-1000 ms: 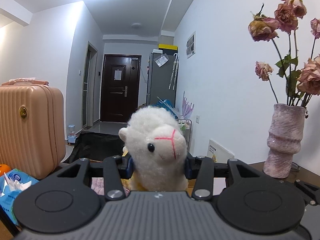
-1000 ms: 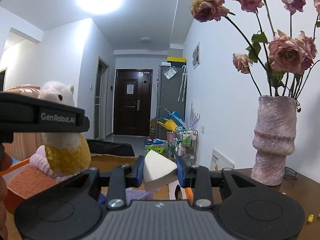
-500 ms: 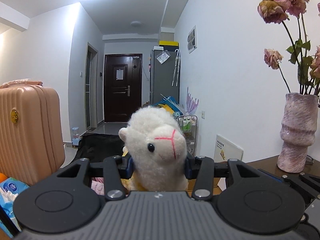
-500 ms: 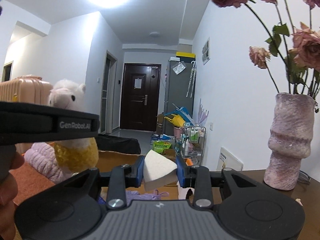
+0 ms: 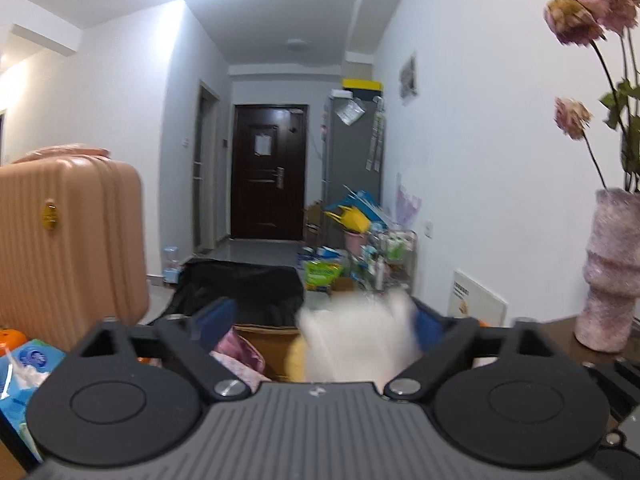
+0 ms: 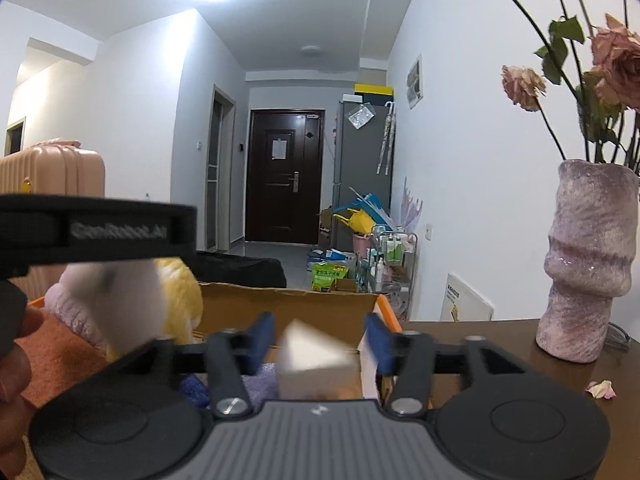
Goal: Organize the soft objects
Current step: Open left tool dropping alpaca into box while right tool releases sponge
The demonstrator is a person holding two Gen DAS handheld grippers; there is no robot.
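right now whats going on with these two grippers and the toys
A person is sorting soft things into a cardboard box with a gripper in each hand. Both jaws have just been opening. The left gripper has let go of the white plush lamb, a blur between its spread jaws. The right gripper is open around a white foam wedge, which its pads no longer press, just above the box.
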